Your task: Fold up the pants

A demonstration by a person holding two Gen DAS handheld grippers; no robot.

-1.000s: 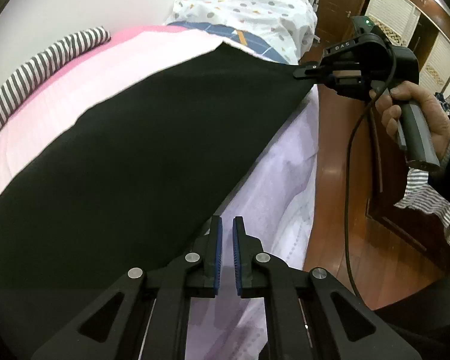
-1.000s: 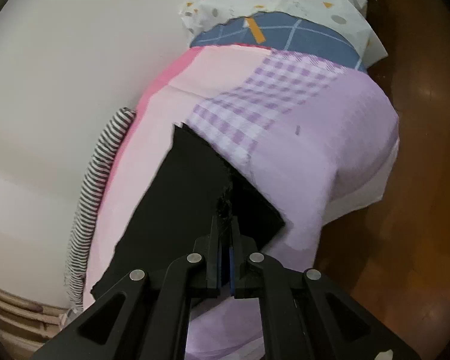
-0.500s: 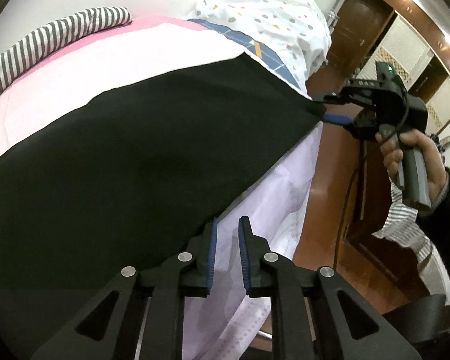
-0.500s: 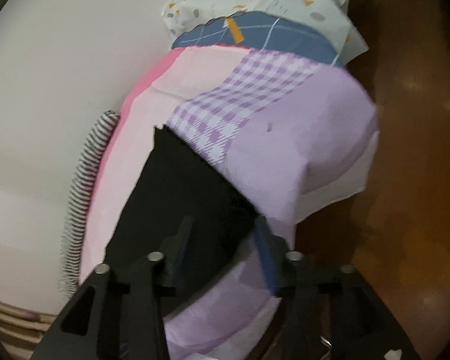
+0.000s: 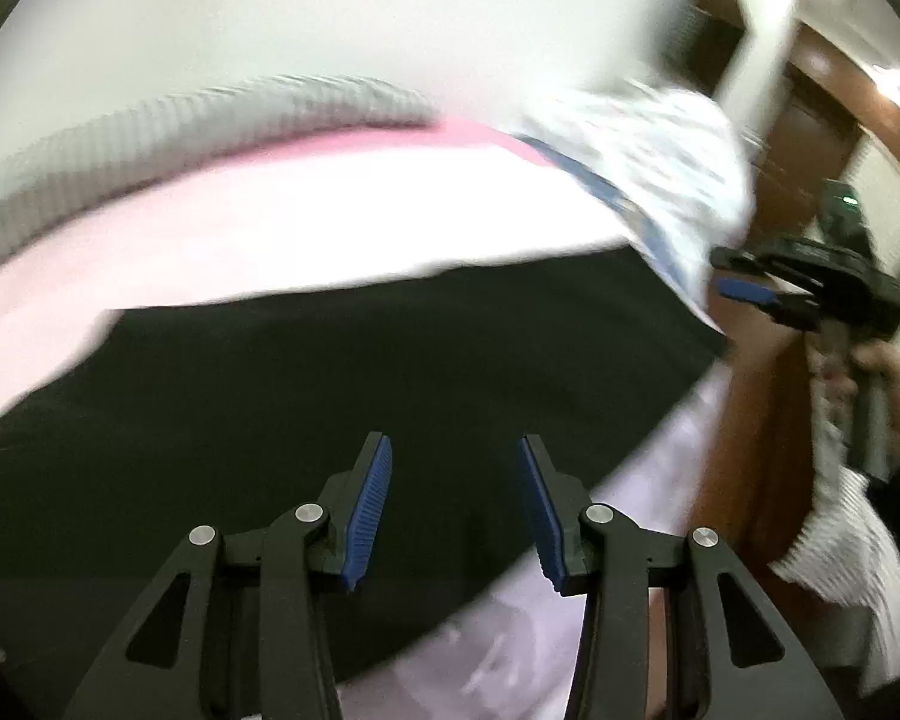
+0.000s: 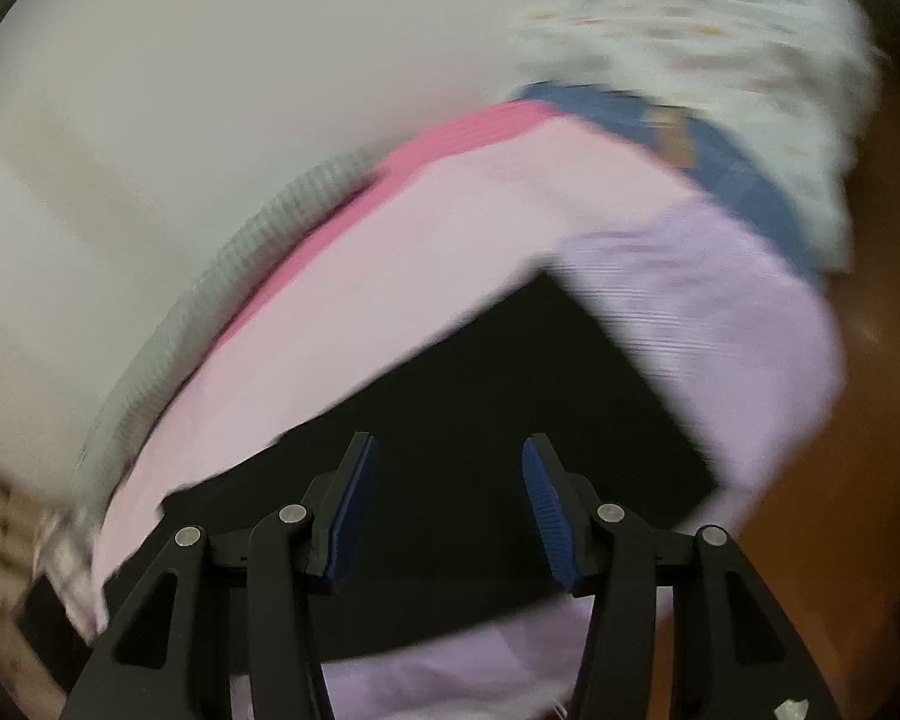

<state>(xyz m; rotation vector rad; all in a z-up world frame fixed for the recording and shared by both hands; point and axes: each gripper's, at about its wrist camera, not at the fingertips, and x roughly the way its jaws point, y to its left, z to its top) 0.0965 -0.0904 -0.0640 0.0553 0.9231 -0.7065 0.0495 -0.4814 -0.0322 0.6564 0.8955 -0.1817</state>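
The black pants (image 5: 342, 396) lie flat on the pink and lilac bed cover (image 5: 306, 228). My left gripper (image 5: 455, 468) is open and empty just above the pants near their front edge. My right gripper (image 6: 447, 474) is open and empty over the pants' end (image 6: 528, 396). It also shows in the left wrist view (image 5: 744, 282), at the pants' far right corner, apart from the cloth. Both views are blurred by motion.
A grey striped bolster (image 5: 168, 138) lies along the wall behind the bed. A spotted white quilt over a blue checked cloth (image 6: 708, 48) is piled at the bed's far end. Brown wooden floor (image 6: 858, 480) lies to the right of the bed.
Both grippers opened and let go of the pants, the right one first, then the left. The pants now lie flat. Both cameras swung upward.
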